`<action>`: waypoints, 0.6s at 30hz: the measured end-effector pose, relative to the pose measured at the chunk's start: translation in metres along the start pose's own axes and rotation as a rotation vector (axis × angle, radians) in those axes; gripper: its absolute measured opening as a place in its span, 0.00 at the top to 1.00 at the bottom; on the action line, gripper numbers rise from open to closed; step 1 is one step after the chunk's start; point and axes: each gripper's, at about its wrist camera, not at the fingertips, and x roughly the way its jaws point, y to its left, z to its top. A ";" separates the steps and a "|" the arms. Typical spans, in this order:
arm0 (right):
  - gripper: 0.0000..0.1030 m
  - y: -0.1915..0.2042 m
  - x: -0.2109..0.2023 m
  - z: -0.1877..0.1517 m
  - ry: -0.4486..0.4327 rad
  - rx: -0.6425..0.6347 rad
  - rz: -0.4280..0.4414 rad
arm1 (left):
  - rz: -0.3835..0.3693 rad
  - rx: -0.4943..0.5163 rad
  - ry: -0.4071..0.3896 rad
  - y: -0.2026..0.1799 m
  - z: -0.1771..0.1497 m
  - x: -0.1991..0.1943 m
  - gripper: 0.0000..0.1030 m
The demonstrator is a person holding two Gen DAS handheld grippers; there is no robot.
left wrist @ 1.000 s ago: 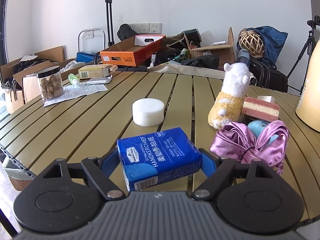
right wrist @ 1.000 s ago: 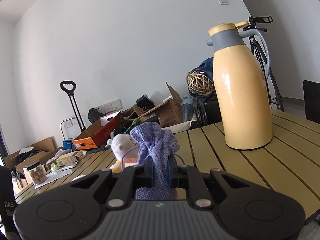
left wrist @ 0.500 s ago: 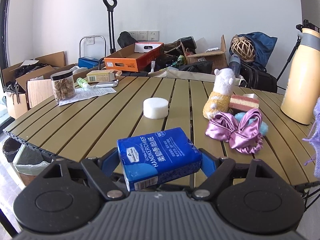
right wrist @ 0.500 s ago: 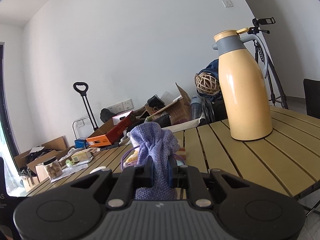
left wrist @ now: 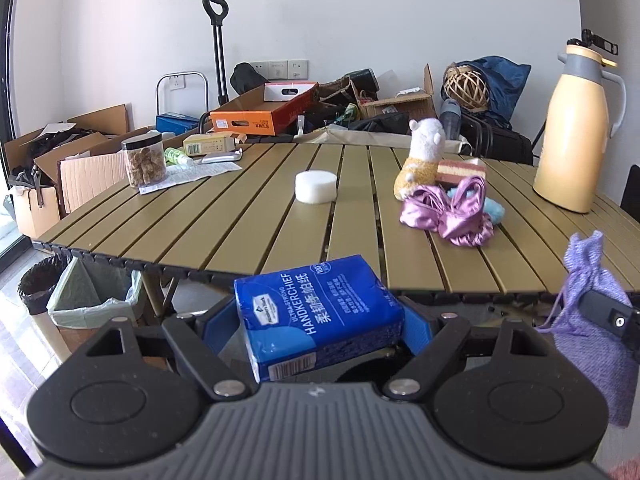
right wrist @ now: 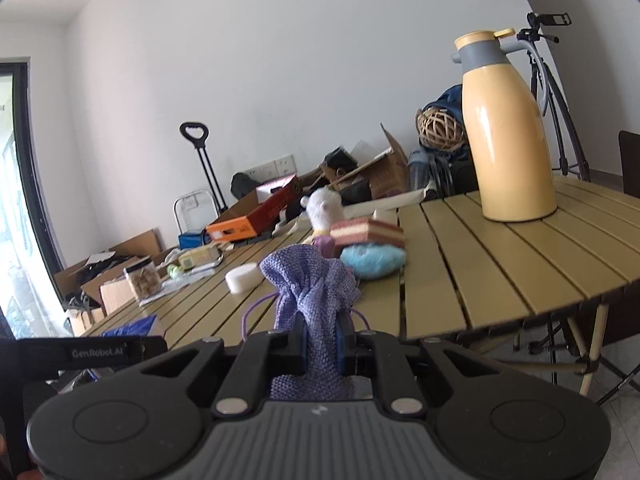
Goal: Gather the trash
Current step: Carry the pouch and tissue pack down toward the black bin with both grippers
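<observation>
A: What does the left gripper carry?

B: A blue tissue pack. The jaws stand wide and press on its two ends. The pack lies tilted between them, its barcode end nearest the camera.

A: And the right gripper?

B: Its jaws are drawn close together, clamped on a purple knit pouch. The gathered top of the pouch stands up above the fingers, and a drawstring loops out on the left. In the left view the same pouch hangs at the right edge, with one black finger across it.

A: Where do both sit against the table?

B: Both are off it, on the near side. The near edge of the table runs across the left view just beyond the pack, with open floor showing under it. In the right view the table's near right corner juts out, with bare floor and the table legs below.

A: What lies past the edge?

B: To the left, below table level, stands a bin with a pale green liner, and a black bin just beside it. On the table the near slats are bare. Farther in lie a white puck, a pink bow, a plush toy and a cake-like sponge. A yellow jug stands far right, and a jar far left.
</observation>
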 end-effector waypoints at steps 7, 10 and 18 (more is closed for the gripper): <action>0.88 0.008 -0.013 -0.025 0.073 -0.010 0.008 | -0.013 0.028 0.058 0.000 -0.030 -0.011 0.18; 0.88 0.012 -0.015 -0.034 0.108 -0.018 0.010 | -0.017 0.035 0.084 0.000 -0.042 -0.012 0.18; 0.88 0.014 -0.016 -0.064 0.210 -0.034 -0.008 | -0.016 0.049 0.151 0.003 -0.072 -0.008 0.18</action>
